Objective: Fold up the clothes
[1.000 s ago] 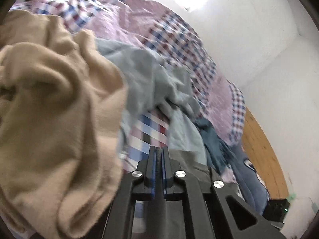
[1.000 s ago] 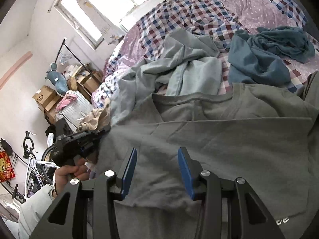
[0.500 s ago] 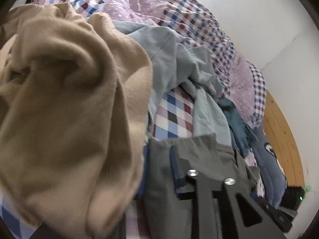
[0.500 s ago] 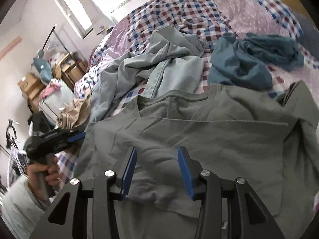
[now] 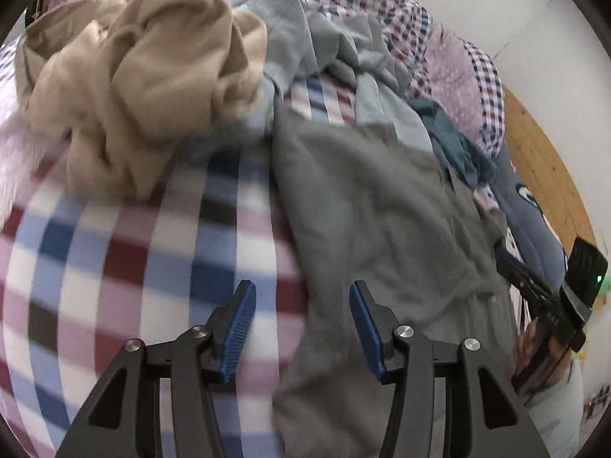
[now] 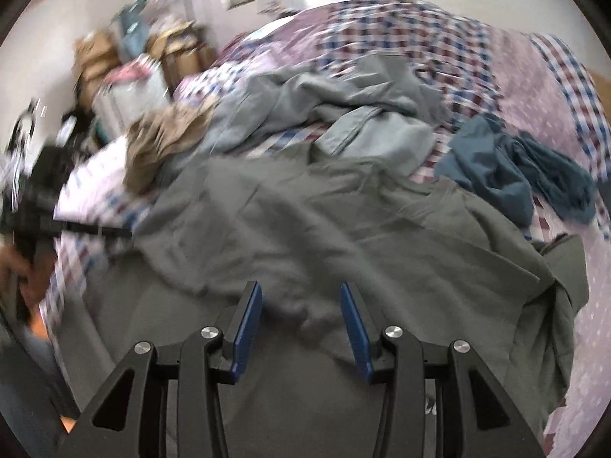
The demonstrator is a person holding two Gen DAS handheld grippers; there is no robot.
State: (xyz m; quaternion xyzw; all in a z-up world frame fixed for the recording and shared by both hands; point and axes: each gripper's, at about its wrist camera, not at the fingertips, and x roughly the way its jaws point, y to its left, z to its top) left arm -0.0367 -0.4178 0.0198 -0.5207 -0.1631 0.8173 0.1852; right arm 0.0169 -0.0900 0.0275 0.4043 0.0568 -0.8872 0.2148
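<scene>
A grey T-shirt (image 5: pixel 382 206) (image 6: pixel 343 236) lies spread and rumpled on the checked bed cover (image 5: pixel 114 267). My left gripper (image 5: pixel 301 305) is open, hovering over the shirt's left edge where it meets the cover, with nothing between its blue pads. My right gripper (image 6: pixel 301 305) is open too, just above a raised fold of the same shirt. In the left wrist view the right gripper (image 5: pixel 534 286) appears at the far right, held by a hand. In the right wrist view the left gripper (image 6: pixel 76 229) shows blurred at the left edge.
A beige garment (image 5: pixel 145 84) is heaped beyond the left gripper. A pale blue-grey garment (image 6: pixel 336 103) and a teal one (image 6: pixel 515 168) lie further up the bed. Boxes and clutter (image 6: pixel 133 61) stand past the bed's left side; a wooden headboard (image 5: pixel 546 175) is at the right.
My left gripper has gone from shut to open and swung away from the beige garment toward the grey shirt's edge. The right gripper has shifted over the shirt, staying open.
</scene>
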